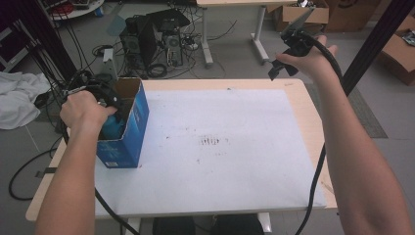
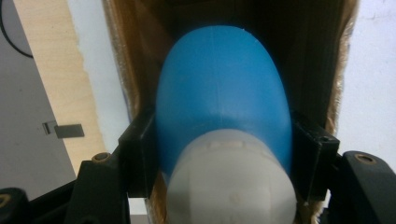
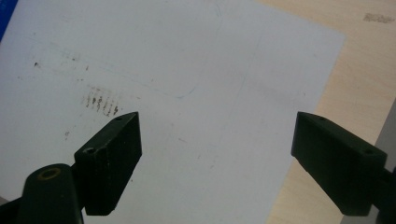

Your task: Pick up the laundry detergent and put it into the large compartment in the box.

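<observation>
Bottle (image 2: 219,88) (blue, pale cap) sits clamped in the left hand-held gripper (image 2: 219,154), inside the blue box (image 1: 128,128) at centre left of the worktop (image 1: 220,147). Lower it straight, clear of the cardboard walls. Right hand-held gripper (image 3: 215,149) hangs open, empty.

White sheet (image 1: 220,147) on wooden table (image 1: 313,122), computer tower (image 1: 142,36), cardboard boxes (image 1: 303,14)
</observation>
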Motion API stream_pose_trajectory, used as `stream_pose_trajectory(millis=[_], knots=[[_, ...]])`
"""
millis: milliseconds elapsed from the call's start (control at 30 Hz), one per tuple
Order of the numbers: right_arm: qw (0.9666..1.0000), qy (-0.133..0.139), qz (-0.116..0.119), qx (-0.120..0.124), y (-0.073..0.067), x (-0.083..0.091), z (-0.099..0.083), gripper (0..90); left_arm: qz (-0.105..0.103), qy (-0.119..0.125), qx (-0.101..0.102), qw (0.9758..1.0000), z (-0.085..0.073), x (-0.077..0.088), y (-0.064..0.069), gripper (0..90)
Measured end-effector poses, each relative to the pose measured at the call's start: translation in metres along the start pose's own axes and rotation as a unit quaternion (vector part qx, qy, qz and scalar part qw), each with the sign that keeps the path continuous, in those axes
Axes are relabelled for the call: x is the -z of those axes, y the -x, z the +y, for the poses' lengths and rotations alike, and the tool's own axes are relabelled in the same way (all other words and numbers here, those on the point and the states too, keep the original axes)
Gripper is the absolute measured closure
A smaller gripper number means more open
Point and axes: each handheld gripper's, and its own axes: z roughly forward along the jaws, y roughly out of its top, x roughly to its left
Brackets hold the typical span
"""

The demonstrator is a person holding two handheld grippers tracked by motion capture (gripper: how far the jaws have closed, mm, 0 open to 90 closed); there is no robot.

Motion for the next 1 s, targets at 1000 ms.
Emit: stream_pose_trajectory(millis=[1000], knots=[[1.0000, -0.006, 0.002, 0.000, -0.001, -0.007, 0.000, 16.3, -0.006, -0.007, -0.002, 1.0000, 0.001, -0.018, 0.001, 37.2]])
